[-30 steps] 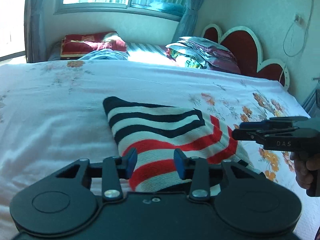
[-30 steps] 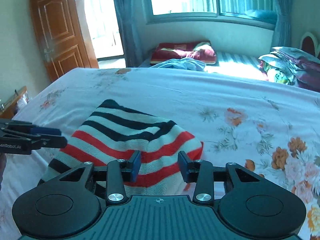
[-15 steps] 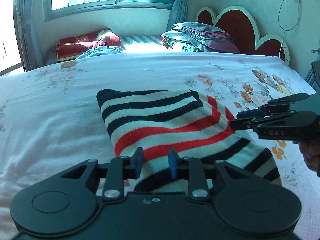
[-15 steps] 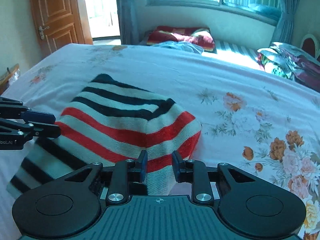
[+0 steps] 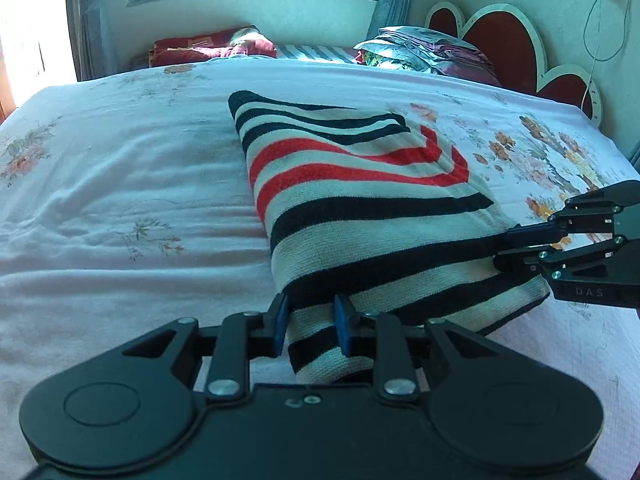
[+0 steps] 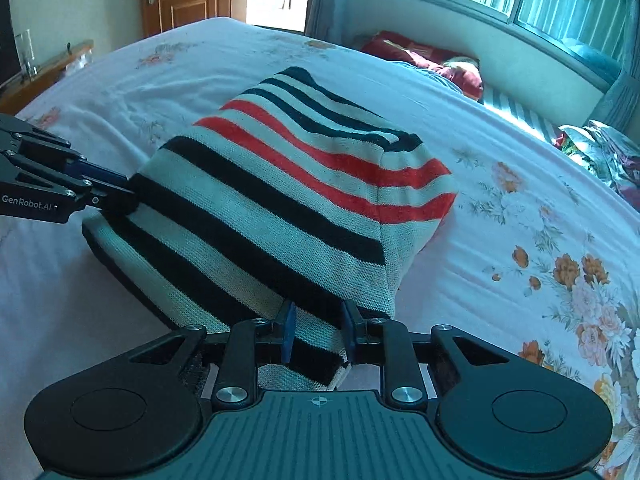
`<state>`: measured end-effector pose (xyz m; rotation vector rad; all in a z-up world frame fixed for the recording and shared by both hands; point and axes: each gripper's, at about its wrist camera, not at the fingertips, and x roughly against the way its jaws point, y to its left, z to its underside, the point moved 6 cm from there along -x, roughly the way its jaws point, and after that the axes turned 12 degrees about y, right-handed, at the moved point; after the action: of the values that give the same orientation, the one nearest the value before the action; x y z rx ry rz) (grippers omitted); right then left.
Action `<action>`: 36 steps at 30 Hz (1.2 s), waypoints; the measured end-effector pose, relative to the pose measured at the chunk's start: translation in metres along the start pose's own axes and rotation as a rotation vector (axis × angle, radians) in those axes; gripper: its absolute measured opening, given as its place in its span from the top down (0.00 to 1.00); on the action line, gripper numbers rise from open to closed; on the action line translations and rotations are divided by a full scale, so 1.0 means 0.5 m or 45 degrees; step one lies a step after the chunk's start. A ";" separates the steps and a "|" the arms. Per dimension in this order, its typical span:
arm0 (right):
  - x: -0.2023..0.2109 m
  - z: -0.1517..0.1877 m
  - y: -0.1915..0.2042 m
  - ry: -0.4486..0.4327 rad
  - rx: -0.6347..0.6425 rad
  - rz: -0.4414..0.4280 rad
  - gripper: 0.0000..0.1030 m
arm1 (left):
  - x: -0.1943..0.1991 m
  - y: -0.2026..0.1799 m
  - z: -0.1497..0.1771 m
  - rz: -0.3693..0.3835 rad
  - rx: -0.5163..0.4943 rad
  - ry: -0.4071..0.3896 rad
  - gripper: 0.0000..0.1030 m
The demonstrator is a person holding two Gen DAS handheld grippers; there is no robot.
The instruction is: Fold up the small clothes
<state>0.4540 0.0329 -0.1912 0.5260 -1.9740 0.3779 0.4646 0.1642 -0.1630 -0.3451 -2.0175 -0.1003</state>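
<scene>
Lying folded on the floral bed sheet point(image 5: 120, 184), the striped knit garment point(image 5: 360, 200) has its near edge in both our tools. Our left hand-held gripper point(image 5: 310, 330) has pinched one corner between its blue pads. Our right hand-held gripper point(image 6: 318, 332), its jaws closing, clamps the other corner. We read "GenRobot.AI" on the left one and "DAS" on the right.

The sweater's point(image 5: 360, 208) near hem was hidden behind each gripper body; the headboard point(image 5: 500, 40) was cut off by the frame edge.
</scene>
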 end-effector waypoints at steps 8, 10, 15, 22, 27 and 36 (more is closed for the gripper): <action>0.003 0.013 0.002 -0.010 -0.001 0.028 0.78 | 0.005 -0.005 0.012 -0.065 0.071 -0.016 0.77; 0.027 0.019 0.005 -0.024 -0.015 0.015 0.77 | 0.020 -0.013 0.016 -0.074 0.075 -0.026 0.78; 0.000 0.065 -0.003 0.047 -0.029 0.032 0.77 | 0.012 -0.022 0.040 -0.098 0.076 -0.002 0.78; -0.008 0.072 -0.030 0.022 -0.211 -0.066 0.77 | 0.014 -0.034 0.041 -0.171 0.071 -0.008 0.78; 0.082 0.100 -0.039 -0.085 -0.283 -0.046 0.77 | 0.069 -0.061 0.071 -0.161 0.100 -0.056 0.79; 0.235 0.182 -0.070 -0.338 -0.481 0.066 0.01 | 0.162 -0.145 0.123 -0.305 0.163 -0.304 0.00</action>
<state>0.3567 -0.0640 -0.1241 0.2929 -2.2491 -0.0413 0.3569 0.1244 -0.1134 -0.0331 -2.2839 -0.0812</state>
